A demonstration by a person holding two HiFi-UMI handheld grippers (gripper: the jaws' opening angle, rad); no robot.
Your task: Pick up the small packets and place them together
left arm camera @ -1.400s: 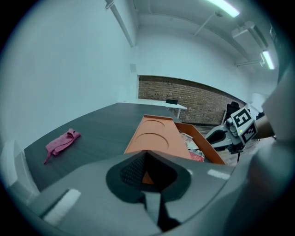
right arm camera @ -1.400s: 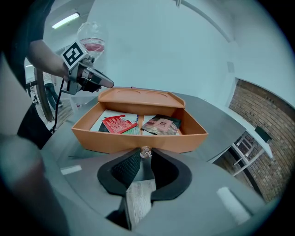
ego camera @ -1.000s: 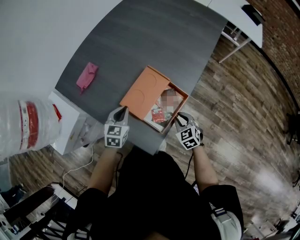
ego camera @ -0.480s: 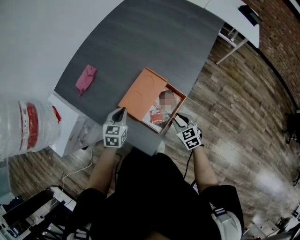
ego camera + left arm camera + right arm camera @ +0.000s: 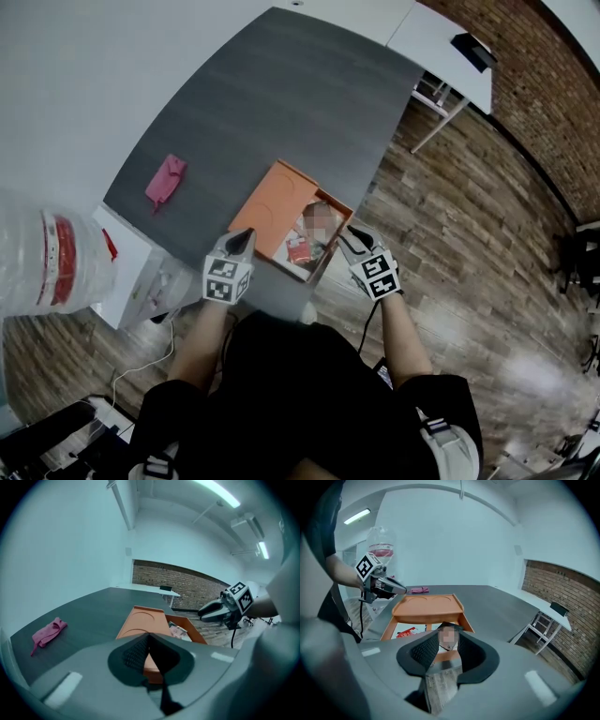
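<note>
- right gripper (image 5: 449, 640) jaws just been opening, printed packet (image 5: 440, 682) pinched between them
- left gripper (image 5: 149, 643) jaws together, empty; orange box (image 5: 140, 623) just ahead
- red packets (image 5: 406, 632) in box, beyond right jaws

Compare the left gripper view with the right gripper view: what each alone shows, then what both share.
Left only: the right gripper seen from outside. Right only: the left gripper from outside, a clear bottle, and a printed packet held between the right gripper's jaws, which have just been opening. Both: the orange box, pink cloth and dark table.
</note>
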